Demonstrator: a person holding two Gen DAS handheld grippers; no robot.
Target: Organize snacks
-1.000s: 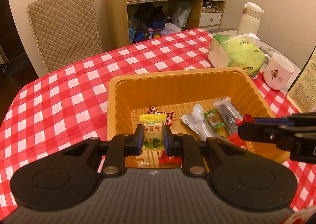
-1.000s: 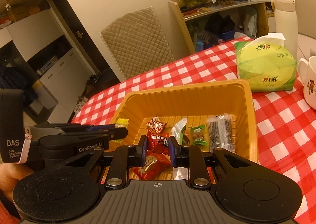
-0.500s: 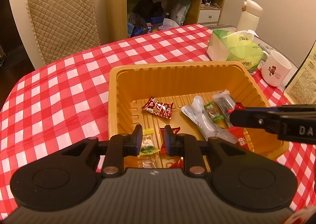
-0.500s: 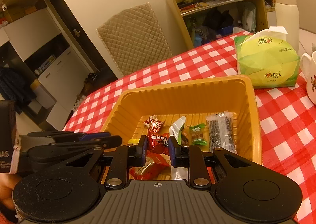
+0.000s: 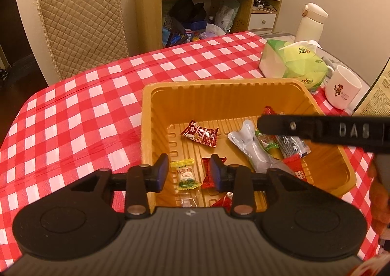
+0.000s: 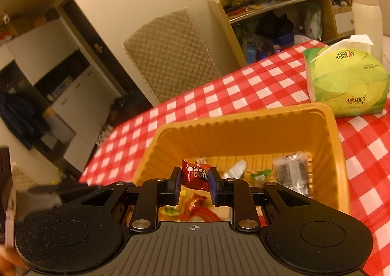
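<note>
An orange plastic tray [image 5: 219,86] on the red-checked tablecloth holds several wrapped snacks. My left gripper [image 5: 189,173] hangs over its near left part, jaws opening. The yellow-green candy [image 5: 185,176] lies loose on the tray floor between the pads, touching neither. A red-and-white candy [image 5: 199,133] lies further in. My right gripper [image 6: 194,182] is over the tray [image 6: 243,117], its jaws opening, and a red candy [image 6: 196,175] still spans the gap and touches both pads. Seen from the left, the right gripper [image 5: 262,125] reaches in over a white packet [image 5: 251,147] and a dark packet [image 5: 292,147].
A green tissue pack [image 5: 292,64], a white mug [image 5: 342,90] and a white flask [image 5: 309,22] stand past the tray at the right. A printed sheet [image 5: 375,100] leans at the right edge. A quilted chair [image 5: 82,22] stands behind the table.
The left jaws parted and the yellow-green candy dropped to the tray floor. The right gripper moved further across over the tray, and its jaws widened around the red candy.
</note>
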